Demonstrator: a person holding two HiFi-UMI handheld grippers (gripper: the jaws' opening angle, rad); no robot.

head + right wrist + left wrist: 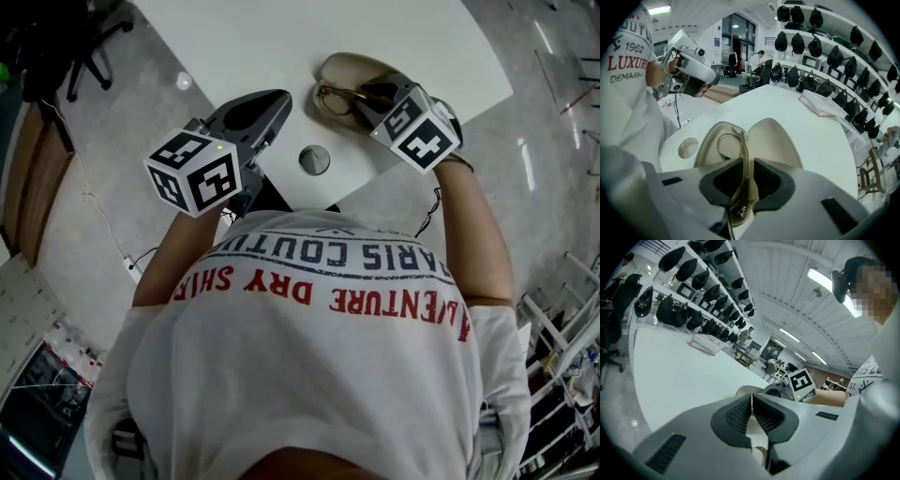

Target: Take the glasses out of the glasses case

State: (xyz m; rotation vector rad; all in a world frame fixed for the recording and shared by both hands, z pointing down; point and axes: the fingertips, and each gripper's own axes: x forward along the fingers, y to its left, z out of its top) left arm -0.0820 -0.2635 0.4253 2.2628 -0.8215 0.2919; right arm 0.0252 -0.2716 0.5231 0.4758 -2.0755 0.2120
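white table (281, 37): carries the glasses case (349, 67) near its front edge. the case lies open, lid folded back, beige lining showing. left gripper (752, 411): level with the table edge, well to the left of the case, jaws closed together with nothing between them. right gripper (744, 176): angled down into the open case, jaws drawn narrow and clamped on the glasses (725, 140), which lie in the case's near half. round port (314, 160) in the table between the two grippers.
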